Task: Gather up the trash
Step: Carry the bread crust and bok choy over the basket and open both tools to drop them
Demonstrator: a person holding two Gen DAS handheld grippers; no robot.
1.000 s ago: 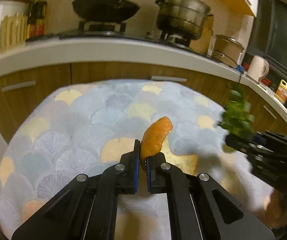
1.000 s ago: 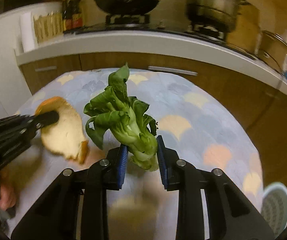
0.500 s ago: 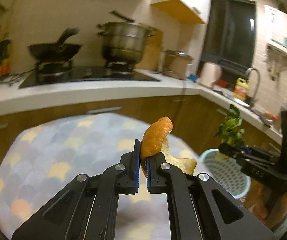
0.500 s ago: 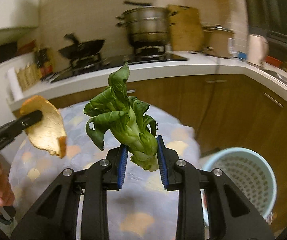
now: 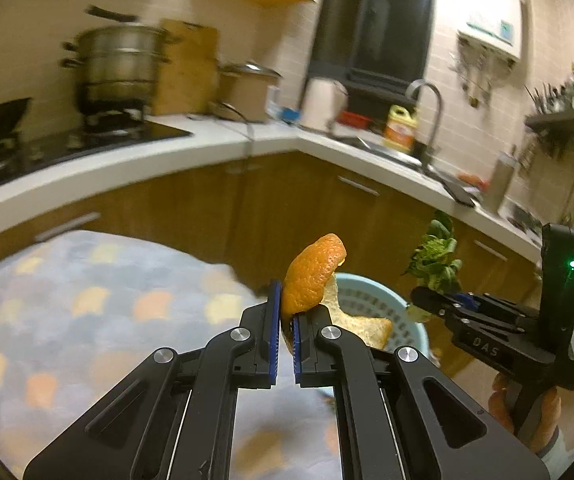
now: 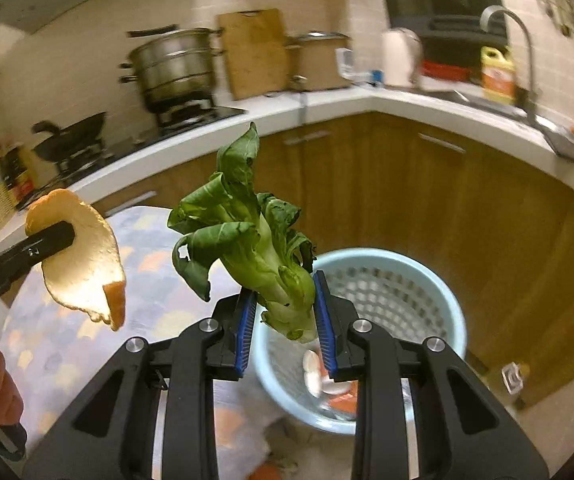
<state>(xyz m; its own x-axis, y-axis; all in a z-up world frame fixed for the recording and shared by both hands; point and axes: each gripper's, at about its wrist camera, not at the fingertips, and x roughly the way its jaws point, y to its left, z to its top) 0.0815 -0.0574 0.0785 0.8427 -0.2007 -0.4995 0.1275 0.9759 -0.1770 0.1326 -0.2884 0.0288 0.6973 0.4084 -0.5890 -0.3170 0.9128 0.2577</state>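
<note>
Two grippers are holding trash: the left gripper [image 5: 283, 326] is pinching orange peel [image 5: 314, 274], the right gripper [image 6: 285, 312] is clamping greens [image 6: 255, 248] near the blue basket [image 6: 445, 292].

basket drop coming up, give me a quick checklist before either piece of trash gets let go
1. Left gripper jaws clamped on orange peel: ok.
2. Right gripper jaws clamped on bok choy at its stem base: ok.
3. Blue basket in view with its mouth unobstructed: ok.
4. Bok choy directly above the basket mouth: cannot tell; it only overlaps the near rim in the right wrist view.
5. Orange peel above the basket: not ok; in the right wrist view it hangs over the patterned tablecloth.
</note>
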